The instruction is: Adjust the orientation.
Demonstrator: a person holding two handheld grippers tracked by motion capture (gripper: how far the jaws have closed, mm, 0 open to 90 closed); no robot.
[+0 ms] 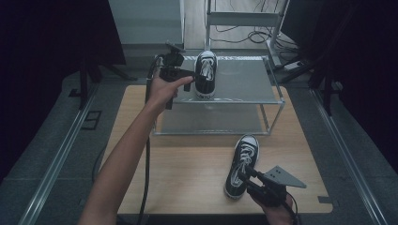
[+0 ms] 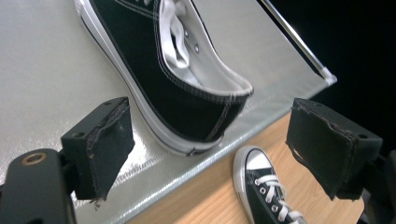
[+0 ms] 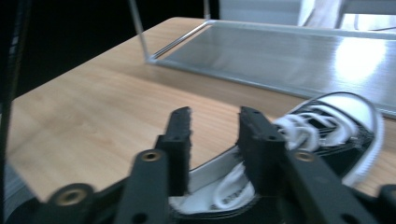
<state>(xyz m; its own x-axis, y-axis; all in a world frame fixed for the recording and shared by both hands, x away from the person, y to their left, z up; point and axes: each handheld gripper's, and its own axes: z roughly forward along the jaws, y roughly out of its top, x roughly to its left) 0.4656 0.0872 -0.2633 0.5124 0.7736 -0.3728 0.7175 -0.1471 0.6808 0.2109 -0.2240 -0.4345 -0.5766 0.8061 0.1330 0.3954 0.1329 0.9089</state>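
Observation:
A black low-top sneaker (image 1: pixel 206 75) with white laces stands on the top shelf of a metal rack (image 1: pixel 244 79), toe pointing away. My left gripper (image 1: pixel 193 78) is beside its heel. In the left gripper view my left gripper (image 2: pixel 212 121) is open wide, with the sneaker's heel (image 2: pixel 187 107) just past the pads and untouched. The matching sneaker (image 1: pixel 241 164) lies on the wooden table (image 1: pixel 187 164). My right gripper (image 1: pixel 246 177) is at its heel end. In the right gripper view my right gripper (image 3: pixel 215 116) straddles the side wall of this sneaker (image 3: pixel 327 126), one jaw inside and one outside, with a gap visible.
The rack's lower shelf (image 3: pixel 280 51) sits just behind the table sneaker, and its thin frame posts (image 1: pixel 281 105) stand at the corners. Bare wood stretches left of the right gripper. Dark curtains and floor rails surround the table.

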